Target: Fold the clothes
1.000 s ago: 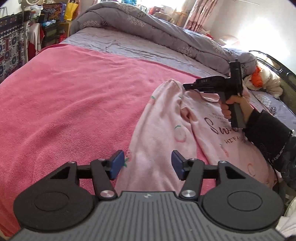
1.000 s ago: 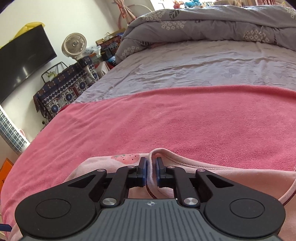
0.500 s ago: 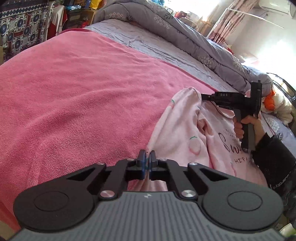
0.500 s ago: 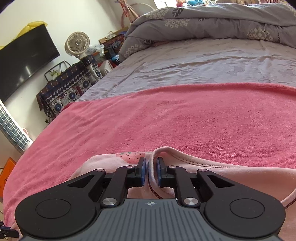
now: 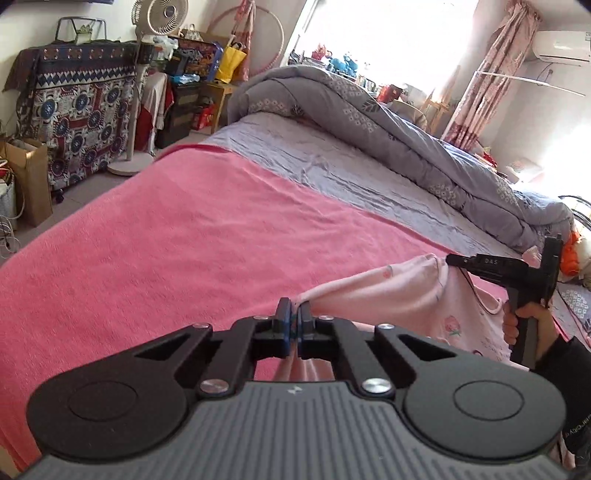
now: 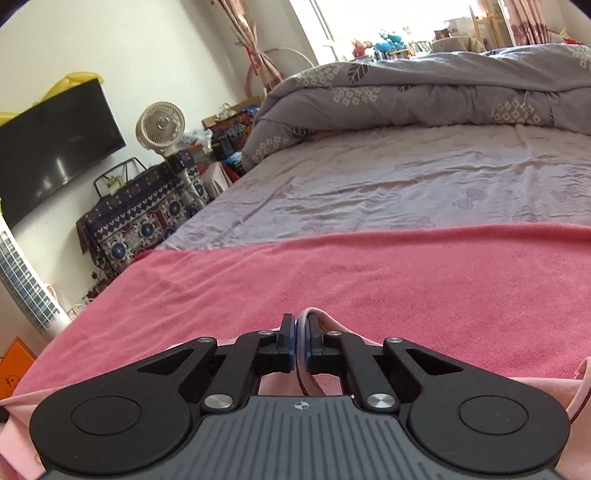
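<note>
Left wrist view
Left tongs [image 5: 294, 325]: pressed together on a pinched edge of the top [image 5: 399, 295].
Top: pale pink with small fruit prints; it is stretched between the two tongs and lifted above the blanket [image 5: 155, 258], the rest hanging toward the lower right.
Right tongs [image 5: 451, 260]: seen at the right, gripped by a hand [image 5: 524, 325]; the tip is buried in a bunched corner of the top.
Blanket: pink, spread over the near half of the bed.
Sheet [image 5: 332, 166]: grey, wrinkled, beyond the blanket.
Quilt [image 5: 369, 110]: grey, heaped along the far side.
Fan [image 5: 162, 14]: stood on the floor at the upper left.

Right wrist view
Right tongs [image 6: 300, 341]: nearly closed, a trimmed hem of the top [image 6: 321, 325] pinched between them.
Top: seen only around and under the tongs, low over the blanket [image 6: 406, 288].
Sheet [image 6: 406, 184]: past the blanket.
Quilt [image 6: 424, 88]: piled at the far side.
Fan [image 6: 160, 127]: at the left, by the wall.
</note>
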Demonstrator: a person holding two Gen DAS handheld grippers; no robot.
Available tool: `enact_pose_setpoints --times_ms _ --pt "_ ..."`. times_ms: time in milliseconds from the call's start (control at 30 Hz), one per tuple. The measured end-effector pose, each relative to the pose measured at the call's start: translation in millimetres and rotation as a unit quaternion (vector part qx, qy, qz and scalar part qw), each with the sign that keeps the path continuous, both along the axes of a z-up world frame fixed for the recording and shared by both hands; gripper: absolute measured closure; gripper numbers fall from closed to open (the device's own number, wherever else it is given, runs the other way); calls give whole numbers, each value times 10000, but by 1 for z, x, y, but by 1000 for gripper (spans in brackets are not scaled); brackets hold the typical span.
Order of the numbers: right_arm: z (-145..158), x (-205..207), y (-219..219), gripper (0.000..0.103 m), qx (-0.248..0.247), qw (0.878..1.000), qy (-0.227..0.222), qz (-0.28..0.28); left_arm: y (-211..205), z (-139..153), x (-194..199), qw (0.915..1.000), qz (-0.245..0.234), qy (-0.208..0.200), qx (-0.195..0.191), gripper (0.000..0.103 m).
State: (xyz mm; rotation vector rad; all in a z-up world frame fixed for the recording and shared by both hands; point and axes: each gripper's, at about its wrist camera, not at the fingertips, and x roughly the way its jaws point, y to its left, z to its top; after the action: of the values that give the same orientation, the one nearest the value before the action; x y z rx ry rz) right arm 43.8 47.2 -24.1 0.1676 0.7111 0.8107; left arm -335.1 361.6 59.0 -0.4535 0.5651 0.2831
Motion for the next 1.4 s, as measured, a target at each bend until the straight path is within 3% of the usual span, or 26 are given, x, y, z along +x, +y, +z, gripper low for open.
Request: enact_pose_setpoints --times_ms 100,233,333,467,533,600,633,667,733,833,967,1067,1133,1300,1367,1400 --pt "-5 8 8 96 73 9999 114 26 10 -2 14 9998 147 84 146 103" --pt "-33 14 29 96 -307 9992 262 -14 28 -27 34 9979 282 558 138 103" --pt "-42 9 38 98 -513 9987 54 -53 35 -54 45 9955 291 900 94 101" --pt "-37 1 49 97 -970 9951 -167 55 29 -56 43 9957 275 830 294 100" --pt "-29 -1 50 88 -1158 9930 -121 208 27 -50 39 9950 249 888 385 98" --pt "-15 -9 43 66 -1328 9902 -214 376 29 -40 31 9951 284 869 371 88" --pt "-8 -13 40 45 -1413 9885 -273 459 31 -35 26 9952 302 859 362 86" --pt "0 -21 35 34 -1551 9852 -524 517 33 -30 20 9960 315 782 302 86" --pt "12 -38 27 34 -1816 9767 -998 561 38 -22 9 9953 509 751 352 86" --pt "20 -61 19 34 -1616 9778 -1034 838 40 -12 -8 9912 843 834 589 86" --pt "17 -104 30 34 -1638 9674 -1260 1462 13 -1 -39 9922 489 826 789 83" --pt "5 -131 44 34 -1986 9515 -1565 1755 -24 2 -60 9898 125 914 1085 68" --pt "-4 -144 49 34 -2183 9445 -1659 1809 -52 0 -73 9864 -82 1010 1297 57" --pt "-12 -152 41 32 -2078 9522 -1517 1644 -101 -8 -97 9740 -222 1313 1830 54" --pt "-15 -148 36 31 -1964 9587 -1340 1558 -115 -10 -106 9575 -90 1485 2471 53" --pt "-16 -146 34 30 -1907 9618 -1249 1516 -123 -15 -109 9444 -2 1632 2855 51"
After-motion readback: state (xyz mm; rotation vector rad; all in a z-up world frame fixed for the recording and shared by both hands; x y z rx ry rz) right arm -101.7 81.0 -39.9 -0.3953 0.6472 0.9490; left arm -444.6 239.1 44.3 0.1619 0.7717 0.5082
